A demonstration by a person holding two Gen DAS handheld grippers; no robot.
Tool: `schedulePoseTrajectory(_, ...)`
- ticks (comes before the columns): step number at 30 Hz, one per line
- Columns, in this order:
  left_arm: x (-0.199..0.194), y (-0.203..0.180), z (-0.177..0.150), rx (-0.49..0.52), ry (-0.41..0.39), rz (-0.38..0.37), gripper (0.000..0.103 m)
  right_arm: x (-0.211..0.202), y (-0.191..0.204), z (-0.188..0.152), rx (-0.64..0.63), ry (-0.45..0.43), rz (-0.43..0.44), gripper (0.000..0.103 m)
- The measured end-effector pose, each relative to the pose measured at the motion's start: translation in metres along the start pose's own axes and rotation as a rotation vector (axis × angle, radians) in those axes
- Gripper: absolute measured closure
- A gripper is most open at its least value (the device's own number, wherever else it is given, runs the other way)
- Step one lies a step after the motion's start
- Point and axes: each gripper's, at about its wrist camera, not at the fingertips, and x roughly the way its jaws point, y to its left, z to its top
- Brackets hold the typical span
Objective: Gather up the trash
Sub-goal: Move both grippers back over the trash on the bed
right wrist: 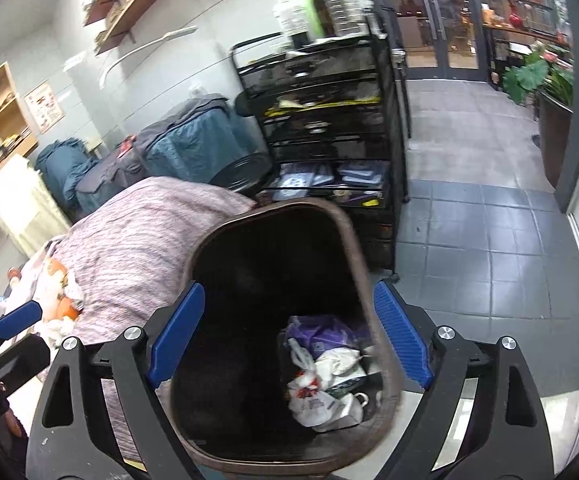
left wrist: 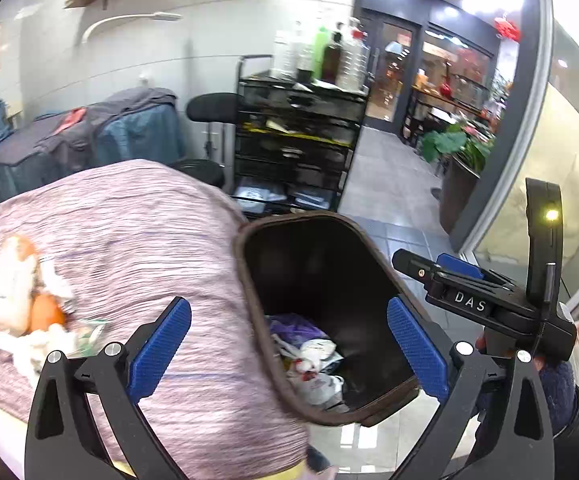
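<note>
While both grippers hang over the brown trash bin (right wrist: 281, 320), the only writing that reads clearly is "DAS", in white letters on the black body of the right gripper (left wrist: 469, 304), seen at the right edge of the left wrist view. A poster on the wall at upper left and print on the bags are too blurred to read.

The left gripper (left wrist: 289, 344) stands with its two blue pads spread wide and nothing between them; its right pad sits over the bin's rim, its left pad over the pink striped cloth (left wrist: 129, 232). The right gripper (right wrist: 289, 336) is likewise wide apart and empty, its two pads straddling the bin's mouth.

At the bottom of the bin lies the collected trash (right wrist: 325, 376): a purple bag and at least two crumpled white plastic bags. More trash (left wrist: 21, 304), white tissue with orange pieces, lies on the cloth at centre left.

Just behind the bin stands one black mesh cart (right wrist: 329, 128) with several bottles on top. Grey floor tiles (right wrist: 481, 232) to the right lie open up to the glass doors.
</note>
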Motion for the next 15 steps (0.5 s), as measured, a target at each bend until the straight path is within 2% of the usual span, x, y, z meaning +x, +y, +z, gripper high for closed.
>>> schedulePoseTrajectory(15, -0.059, 0.108, -0.027, -0.203, -0.057, 0.182, 0.006, 0.019, 0.102, -0.006, -0.161, 0.055, 0.177, 0.017)
